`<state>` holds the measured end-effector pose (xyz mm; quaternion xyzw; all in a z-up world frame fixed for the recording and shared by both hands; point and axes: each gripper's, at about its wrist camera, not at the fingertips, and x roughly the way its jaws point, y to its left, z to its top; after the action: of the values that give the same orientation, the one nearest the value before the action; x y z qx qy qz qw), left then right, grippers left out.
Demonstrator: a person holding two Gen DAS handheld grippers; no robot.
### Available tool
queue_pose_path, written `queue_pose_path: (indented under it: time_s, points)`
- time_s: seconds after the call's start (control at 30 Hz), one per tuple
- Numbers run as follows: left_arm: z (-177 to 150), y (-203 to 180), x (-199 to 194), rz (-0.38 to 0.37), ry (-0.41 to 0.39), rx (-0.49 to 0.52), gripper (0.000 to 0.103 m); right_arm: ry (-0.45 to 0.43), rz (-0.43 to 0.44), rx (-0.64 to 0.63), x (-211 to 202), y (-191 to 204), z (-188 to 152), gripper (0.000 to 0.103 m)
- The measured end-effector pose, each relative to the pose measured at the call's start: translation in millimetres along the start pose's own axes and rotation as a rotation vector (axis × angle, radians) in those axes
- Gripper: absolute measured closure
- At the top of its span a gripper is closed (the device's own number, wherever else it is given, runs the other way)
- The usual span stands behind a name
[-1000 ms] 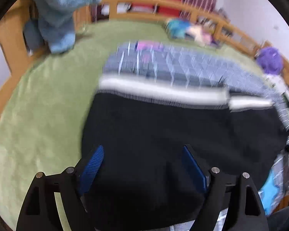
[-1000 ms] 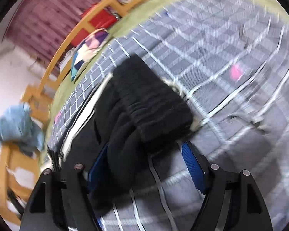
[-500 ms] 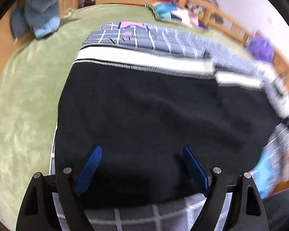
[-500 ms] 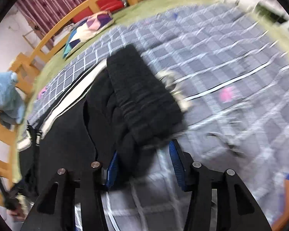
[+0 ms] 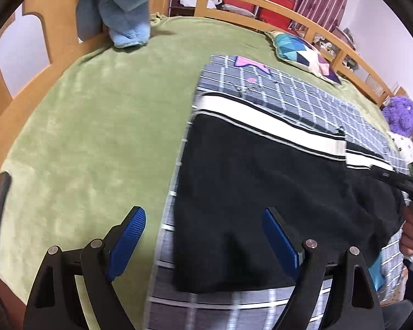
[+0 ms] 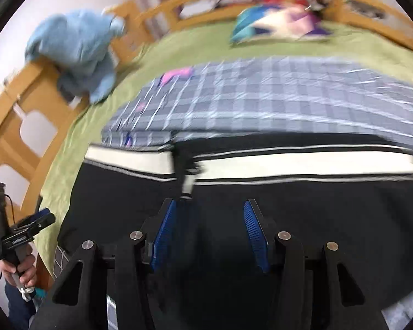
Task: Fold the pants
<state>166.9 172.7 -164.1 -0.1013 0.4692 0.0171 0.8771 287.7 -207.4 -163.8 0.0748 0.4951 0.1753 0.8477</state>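
Pants [image 5: 261,187] near edge hidden by claw [image 6: 209,233]

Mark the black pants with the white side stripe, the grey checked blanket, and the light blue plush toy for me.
black pants with the white side stripe [image 5: 261,192]: left wrist view, middle of the black cloth.
grey checked blanket [image 5: 289,93]: left wrist view, bare part beyond the pants.
light blue plush toy [image 5: 129,8]: left wrist view, its body.

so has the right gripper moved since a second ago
Yes. The right gripper was at the bunched end of the black pants, over the plaid blanket; now it faces the flat pants and the wooden bed rail.
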Motion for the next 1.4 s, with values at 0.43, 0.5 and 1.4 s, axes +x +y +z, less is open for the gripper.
queue_pose_path:
  time_s: [0.43,0.5,1.4]
  points:
    - [10,2,8,-0.136,-0.018,0.027,0.017,0.128,0.039,-0.018,70,22,-6,0.079]
    - [13,-5,5,-0.142,-0.028,0.041,0.017,0.162,-0.001,-0.096,73,30,-13,0.078]
    - [-49,-5,-11,-0.179,0.004,0.030,0.016,0.242,0.104,-0.133,-6,28,-89,0.060]
